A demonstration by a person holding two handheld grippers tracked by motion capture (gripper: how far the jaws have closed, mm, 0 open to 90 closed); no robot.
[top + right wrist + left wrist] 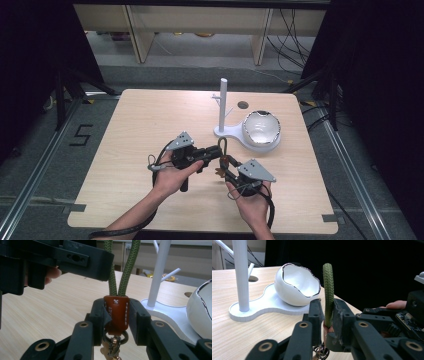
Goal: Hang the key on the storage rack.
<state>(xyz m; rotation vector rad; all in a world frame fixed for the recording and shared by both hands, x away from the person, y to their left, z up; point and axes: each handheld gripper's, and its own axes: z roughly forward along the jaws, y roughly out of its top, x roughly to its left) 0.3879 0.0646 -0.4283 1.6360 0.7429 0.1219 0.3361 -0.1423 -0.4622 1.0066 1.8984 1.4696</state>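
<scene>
The right tool (116, 315) is clamped on the brown leather tab (116, 313) of a keychain, metal clasp (113, 343) hanging below. The left tool (327, 312) is clenched on its braided green cord loop (328, 287), which stands upright just above the pale wood surface (145, 125). Beyond sit a white stand (223, 107) with a round post and a glossy, cracked-egg-shaped bowl (261, 128) on its base.

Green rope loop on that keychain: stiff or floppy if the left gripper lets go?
Probably semi-stiff: the green rope loop stands upright above the left gripper without drooping. Its braided weave likely grips well, not slippery. The right gripper clamps the orange leather tab, so the loop would probably sag little.
</scene>
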